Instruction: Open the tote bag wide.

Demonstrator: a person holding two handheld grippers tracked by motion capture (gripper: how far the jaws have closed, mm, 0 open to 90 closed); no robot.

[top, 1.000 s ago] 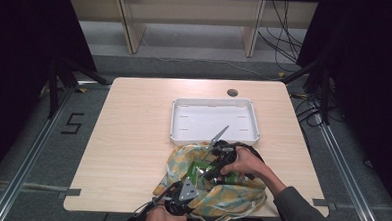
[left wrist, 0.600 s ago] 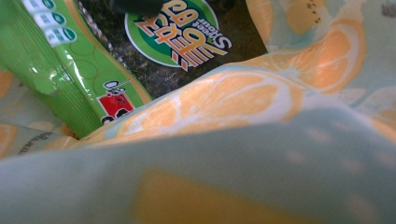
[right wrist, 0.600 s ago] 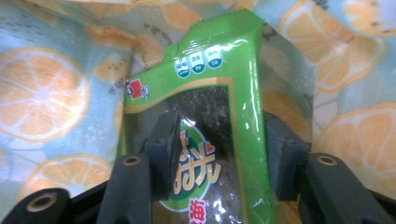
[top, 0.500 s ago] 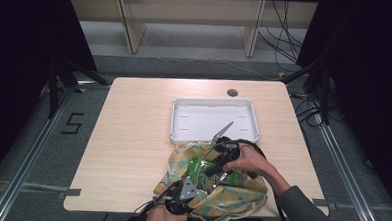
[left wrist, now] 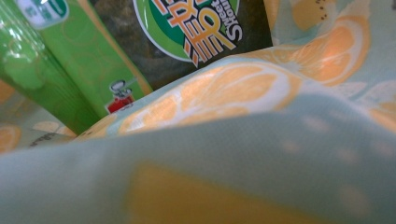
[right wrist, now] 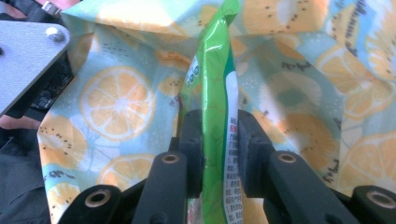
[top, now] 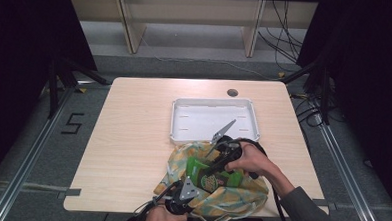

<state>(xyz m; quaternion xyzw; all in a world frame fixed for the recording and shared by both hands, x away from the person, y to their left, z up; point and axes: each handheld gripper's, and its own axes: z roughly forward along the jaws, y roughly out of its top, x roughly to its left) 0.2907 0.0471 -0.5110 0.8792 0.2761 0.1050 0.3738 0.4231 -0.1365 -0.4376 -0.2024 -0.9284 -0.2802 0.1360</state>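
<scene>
A cloth bag [top: 235, 198] printed with orange slices lies at the table's near edge. A green snack packet [top: 207, 177] stands inside its open mouth. My right gripper [top: 215, 166] reaches down into the bag, shut on the packet's edge [right wrist: 215, 93], which is pinched between the black pads [right wrist: 192, 140]. My left gripper [top: 182, 196] sits at the bag's near rim and holds the fabric [left wrist: 243, 154] up. That fabric drapes over its jaws and hides them, with the packet [left wrist: 70, 74] just beyond.
A white empty tray [top: 176, 120] stands just behind the bag, mid-table. A small dark hole [top: 232, 92] is in the tabletop near the far edge. The left half of the table [top: 127, 137] is bare wood.
My right hand has shifted slightly with the packet inside the bag's mouth. The left gripper and the bag have stayed where they were.
</scene>
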